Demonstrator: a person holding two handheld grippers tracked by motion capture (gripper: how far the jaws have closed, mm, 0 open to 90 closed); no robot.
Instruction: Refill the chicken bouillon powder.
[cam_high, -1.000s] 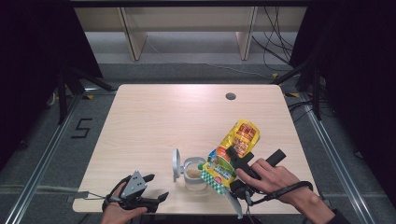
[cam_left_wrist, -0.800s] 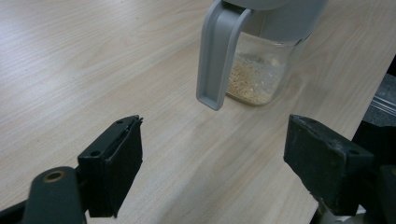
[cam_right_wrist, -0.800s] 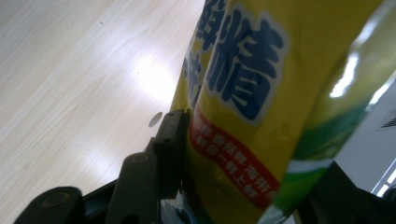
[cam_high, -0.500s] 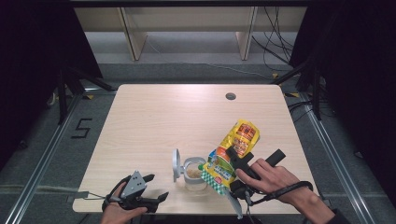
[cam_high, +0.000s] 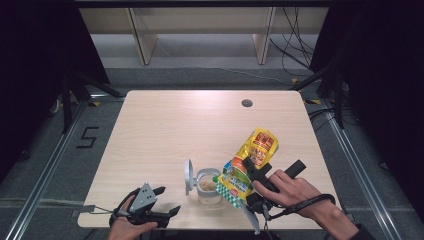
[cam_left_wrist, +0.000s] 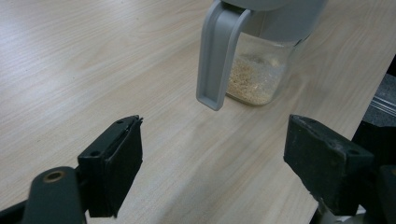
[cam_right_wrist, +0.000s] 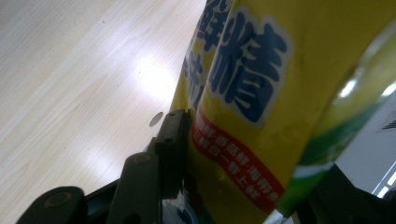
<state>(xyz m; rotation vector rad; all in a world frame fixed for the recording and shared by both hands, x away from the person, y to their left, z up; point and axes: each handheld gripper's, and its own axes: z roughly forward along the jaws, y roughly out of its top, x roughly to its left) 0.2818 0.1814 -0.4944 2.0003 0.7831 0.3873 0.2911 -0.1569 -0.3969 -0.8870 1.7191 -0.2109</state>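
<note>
The right hand-held gripper (cam_high: 248, 176) clamps a yellow plastic seasoning bag (cam_high: 248, 163), tilted over a clear glass jar (cam_high: 208, 186) with grey flip lid (cam_high: 189, 175) near the tabletop (cam_high: 175, 125) front edge. The left hand-held gripper (cam_high: 165, 200) rests left of the jar, jaws wide apart, holding nothing.

The high view looked forward and down from above the near edge of the pale wooden table (cam_high: 165, 130), taking in its whole top and the grey floor beyond. The left gripper view sat low and close over the tabletop, facing the clear glass jar with a grey flip lid (cam_left_wrist: 261, 60), which the high view also showed (cam_high: 207, 186). The right gripper view pressed very near the glossy yellow printed plastic bag (cam_right_wrist: 261, 107), shared with the high view (cam_high: 250, 165), with table behind.
</note>
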